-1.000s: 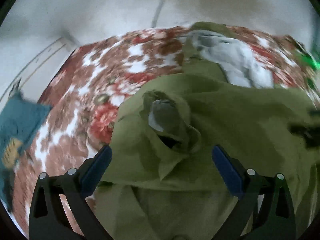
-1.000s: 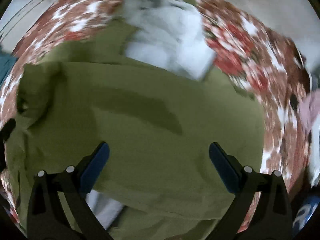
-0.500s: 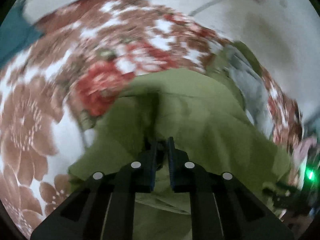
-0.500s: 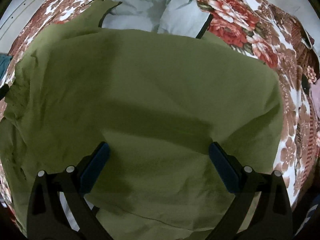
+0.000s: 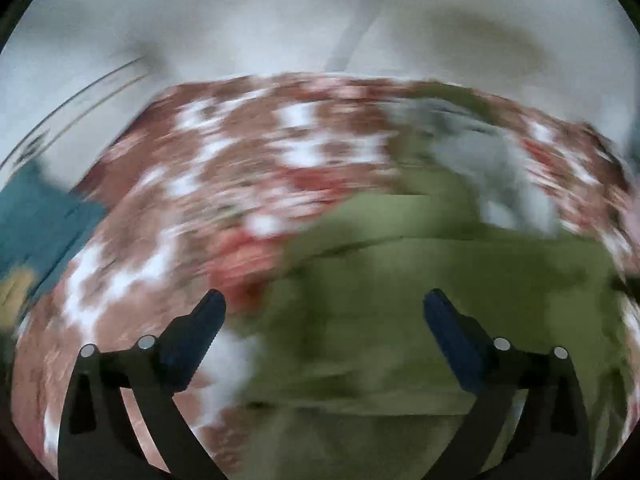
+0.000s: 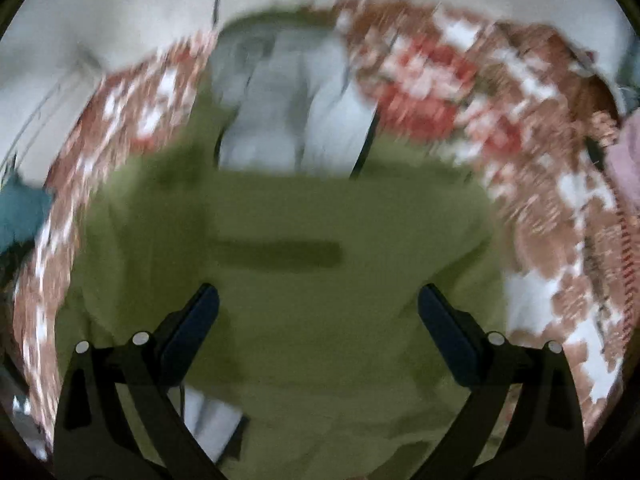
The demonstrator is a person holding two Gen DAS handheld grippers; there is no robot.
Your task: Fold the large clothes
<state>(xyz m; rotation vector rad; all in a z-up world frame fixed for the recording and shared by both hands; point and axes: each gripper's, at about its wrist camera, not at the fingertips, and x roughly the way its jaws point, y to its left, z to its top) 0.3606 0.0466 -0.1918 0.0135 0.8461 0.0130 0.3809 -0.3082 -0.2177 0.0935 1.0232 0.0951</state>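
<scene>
Left gripper [image 5: 325, 312]: fingers spread wide, nothing held between them, poised above the left edge of the olive-green garment [image 5: 440, 300]. Right gripper [image 6: 319, 304]: fingers likewise spread wide, nothing gripped, poised over the middle of the olive-green garment [image 6: 312, 320]. Garment laid out on the floral bedspread [image 5: 240, 168], covering the lower centre and right of the left wrist view and most of the lower half of the right wrist view; a dark horizontal crease across its middle in the right wrist view. Pale grey lining [image 6: 288, 112] exposed at the far end of the garment, toward the wall [image 5: 240, 20]. Teal cloth [image 5: 36, 224] at the left border of the bedspread, apart from the garment. Pink fabric [image 6: 628, 160] at the right border of the right wrist view. Both views heavily motion-blurred; fine detail not readable.
</scene>
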